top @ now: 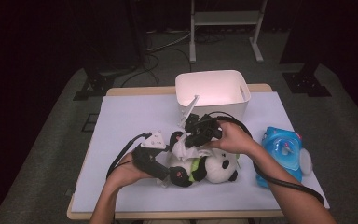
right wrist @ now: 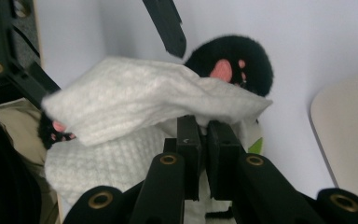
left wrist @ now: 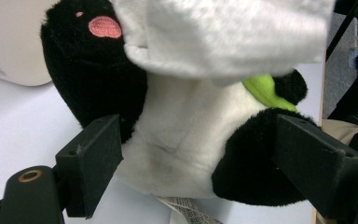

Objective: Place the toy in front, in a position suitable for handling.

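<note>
Panda [top: 209,165] laid on desk [top: 121,116] at lower centre of high view, lower body clamped between wide-set left tongs [left wrist: 191,158]. White cloth [right wrist: 135,100] pinched in clenched right tongs [right wrist: 204,128], held over panda's belly. White bin [top: 213,91] seen above centre, blue toy [top: 284,151] at right.

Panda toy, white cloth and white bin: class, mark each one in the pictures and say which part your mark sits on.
panda toy [left wrist: 177,135], left gripper view, on its white belly.
white cloth [right wrist: 144,100], right gripper view, on the upper fold.
white bin [top: 214,105], high view, on its front wall.
</note>
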